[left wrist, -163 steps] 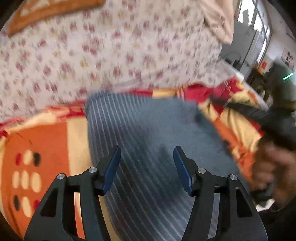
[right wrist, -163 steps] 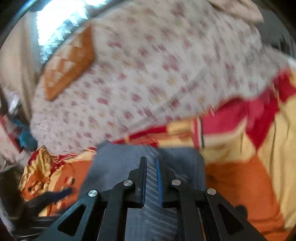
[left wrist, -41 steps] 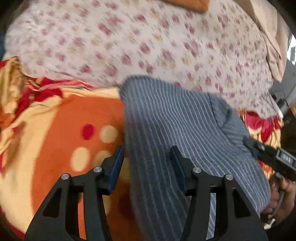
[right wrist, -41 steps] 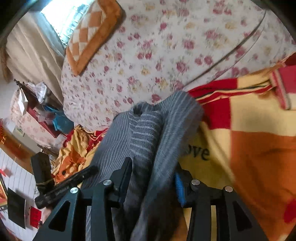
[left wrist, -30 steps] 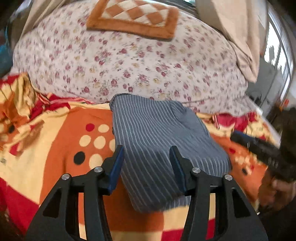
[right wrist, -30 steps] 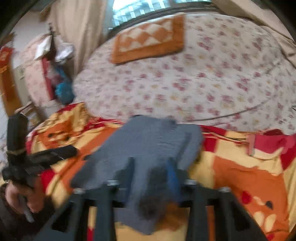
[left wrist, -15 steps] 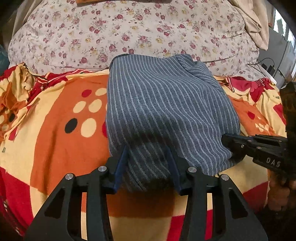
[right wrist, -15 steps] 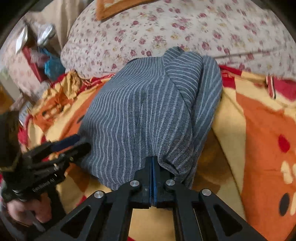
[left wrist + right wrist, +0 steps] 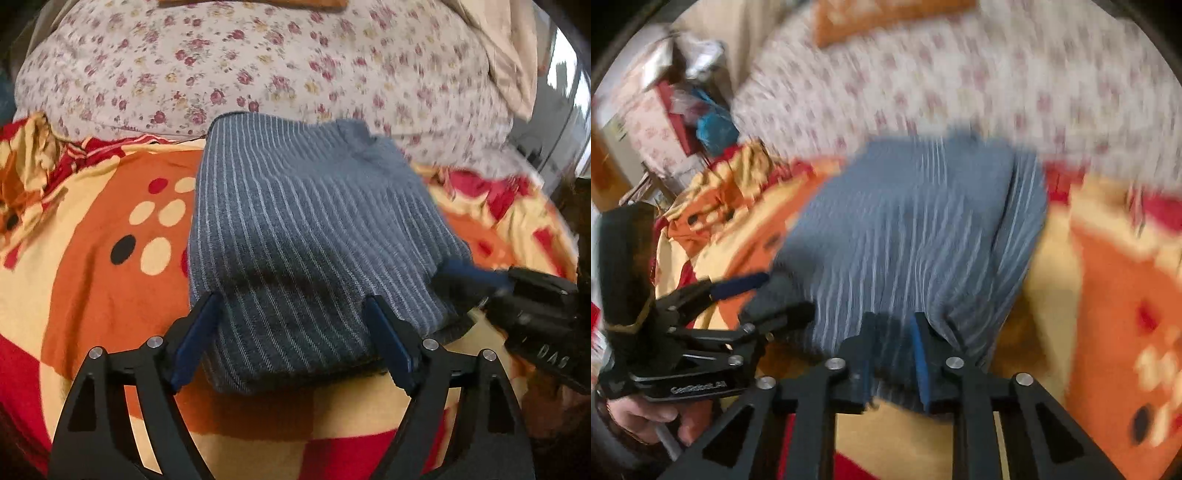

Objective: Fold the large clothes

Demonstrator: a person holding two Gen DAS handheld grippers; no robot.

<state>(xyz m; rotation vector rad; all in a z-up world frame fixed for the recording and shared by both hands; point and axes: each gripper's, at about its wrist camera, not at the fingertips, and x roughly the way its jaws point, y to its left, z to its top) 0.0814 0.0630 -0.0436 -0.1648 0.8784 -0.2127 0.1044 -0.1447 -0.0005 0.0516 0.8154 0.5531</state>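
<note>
I see an orange, yellow and red blanket [image 9: 92,280] spread below. Behind it lies a floral quilt [image 9: 258,66] with an orange checked cushion [image 9: 882,14] on top.

Left wrist view: folded striped garment [image 9: 306,236] at center, lying on the blanket [image 9: 92,266]. Floral quilt [image 9: 258,62] behind it at 12 o'clock, touching its far edge. Checked cushion [image 9: 258,3] on the quilt, top edge. Left gripper [image 9: 295,334] at 6 o'clock, straddling the garment's near edge. Right gripper [image 9: 469,275] at 3 o'clock, by the garment's right corner.
</note>
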